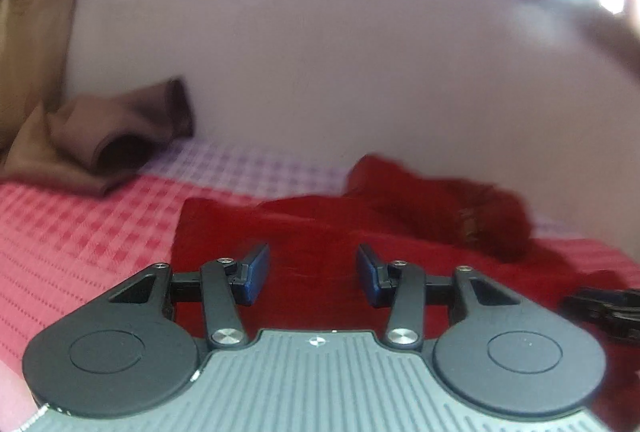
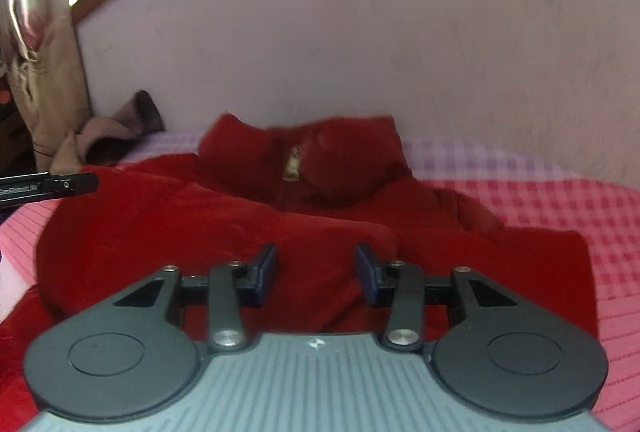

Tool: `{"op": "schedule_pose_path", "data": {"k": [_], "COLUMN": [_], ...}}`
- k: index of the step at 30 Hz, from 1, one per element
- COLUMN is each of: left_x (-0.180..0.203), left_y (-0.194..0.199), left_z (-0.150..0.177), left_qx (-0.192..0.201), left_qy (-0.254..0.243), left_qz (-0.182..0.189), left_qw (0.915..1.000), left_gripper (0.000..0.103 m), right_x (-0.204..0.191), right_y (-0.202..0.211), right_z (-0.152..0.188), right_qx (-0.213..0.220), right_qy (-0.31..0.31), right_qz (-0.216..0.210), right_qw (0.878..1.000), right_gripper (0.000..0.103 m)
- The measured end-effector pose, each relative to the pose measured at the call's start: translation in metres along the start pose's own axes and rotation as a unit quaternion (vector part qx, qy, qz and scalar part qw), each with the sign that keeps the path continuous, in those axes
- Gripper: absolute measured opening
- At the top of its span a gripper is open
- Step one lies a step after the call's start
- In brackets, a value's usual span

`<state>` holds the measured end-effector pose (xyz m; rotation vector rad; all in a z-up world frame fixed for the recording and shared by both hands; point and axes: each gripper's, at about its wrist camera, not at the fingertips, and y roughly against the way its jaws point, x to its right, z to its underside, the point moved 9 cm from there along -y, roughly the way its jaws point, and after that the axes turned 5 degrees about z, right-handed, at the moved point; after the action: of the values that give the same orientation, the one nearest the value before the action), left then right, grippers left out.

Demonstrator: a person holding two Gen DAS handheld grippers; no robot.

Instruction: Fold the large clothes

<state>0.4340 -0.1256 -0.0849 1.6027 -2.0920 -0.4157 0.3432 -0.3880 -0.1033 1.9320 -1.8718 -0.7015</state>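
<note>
Covering the bed, a pink checked bedspread (image 2: 560,199) meets the pale wall (image 2: 360,31); a red garment (image 2: 200,216) lies on it; both grippers, left gripper (image 1: 313,274) and right gripper (image 2: 317,272), gape empty.

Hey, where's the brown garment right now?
The brown garment lies bunched at the far left of both views, on the checked bedcover against the wall, beyond and left of the red jacket.

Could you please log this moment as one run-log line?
task: fold large clothes | left gripper: open, empty | right gripper: open, empty | red jacket: on checked bedspread, sleeve folded in
</note>
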Motion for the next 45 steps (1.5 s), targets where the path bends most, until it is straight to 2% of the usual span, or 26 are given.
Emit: {"op": "schedule_pose_path", "data": {"k": [3, 6, 12, 23, 25, 26, 27, 28, 29, 30, 32, 34, 36, 37, 40, 43, 45], "left_x": [-0.018, -0.03, -0.031, -0.028, -0.027, -0.027, -0.026, -0.025, -0.024, -0.023, -0.019, -0.014, -0.009, -0.011, -0.016, -0.026, -0.037], "left_y": [-0.014, -0.024, -0.029, -0.037, -0.027, -0.02, -0.006, 0.009, 0.024, 0.041, 0.076, 0.113, 0.145, 0.162, 0.201, 0.234, 0.255], "left_z": [0.009, 0.022, 0.036, 0.042, 0.037, 0.033, 0.028, 0.023, 0.02, 0.018, 0.018, 0.028, 0.044, 0.055, 0.089, 0.12, 0.139], "left_qx": [-0.014, -0.039, -0.059, -0.059, -0.059, -0.054, -0.038, -0.022, -0.012, 0.0, 0.017, 0.015, 0.016, 0.015, 0.004, 0.002, 0.009], "left_qy": [0.03, 0.058, 0.05, 0.015, 0.012, 0.018, 0.027, 0.031, 0.034, 0.04, 0.043, 0.018, 0.001, 0.0, -0.001, 0.005, 0.026], "left_qz": [-0.009, 0.003, 0.008, -0.01, -0.021, -0.02, -0.013, -0.004, 0.006, 0.017, 0.041, 0.05, 0.057, 0.063, 0.07, 0.065, 0.053], "left_qw": [0.9994, 0.9976, 0.997, 0.9981, 0.9979, 0.9982, 0.9988, 0.9993, 0.9993, 0.999, 0.9981, 0.9985, 0.9983, 0.9979, 0.9975, 0.9978, 0.9982], "left_gripper": [0.047, 0.047, 0.049, 0.05, 0.057, 0.06, 0.07, 0.082, 0.088, 0.093, 0.093, 0.095, 0.099, 0.102, 0.102, 0.102, 0.103], "right_x": [0.004, 0.013, 0.021, 0.019, 0.019, 0.019, 0.02, 0.022, 0.023, 0.027, 0.036, 0.044, 0.05, 0.053, 0.061, 0.063, 0.059], "right_y": [-0.008, -0.015, -0.023, -0.03, -0.029, -0.024, -0.013, -0.001, 0.017, 0.042, 0.085, 0.128, 0.171, 0.189, 0.232, 0.263, 0.278], "right_z": [0.006, 0.014, 0.028, 0.035, 0.03, 0.025, 0.02, 0.017, 0.013, 0.011, 0.018, 0.034, 0.063, 0.078, 0.128, 0.163, 0.18], "right_qx": [-0.007, -0.027, -0.051, -0.064, -0.075, -0.076, -0.073, -0.063, -0.045, -0.022, 0.001, 0.014, 0.016, 0.017, 0.006, 0.003, -0.004], "right_qy": [-0.001, -0.019, -0.038, -0.032, -0.028, -0.029, -0.03, -0.033, -0.04, -0.053, -0.087, -0.124, -0.143, -0.146, -0.161, -0.16, -0.142], "right_qz": [0.002, -0.001, -0.004, 0.007, 0.011, 0.012, 0.012, 0.007, -0.006, -0.023, -0.047, -0.08, -0.097, -0.093, -0.082, -0.067, -0.054], "right_qw": [1.0, 0.999, 0.998, 0.997, 0.997, 0.997, 0.997, 0.997, 0.998, 0.998, 0.995, 0.989, 0.985, 0.985, 0.983, 0.985, 0.988], "right_gripper": [0.04, 0.04, 0.039, 0.04, 0.042, 0.052, 0.061, 0.079, 0.09, 0.092, 0.092, 0.093, 0.093, 0.093, 0.093, 0.093, 0.093]}}
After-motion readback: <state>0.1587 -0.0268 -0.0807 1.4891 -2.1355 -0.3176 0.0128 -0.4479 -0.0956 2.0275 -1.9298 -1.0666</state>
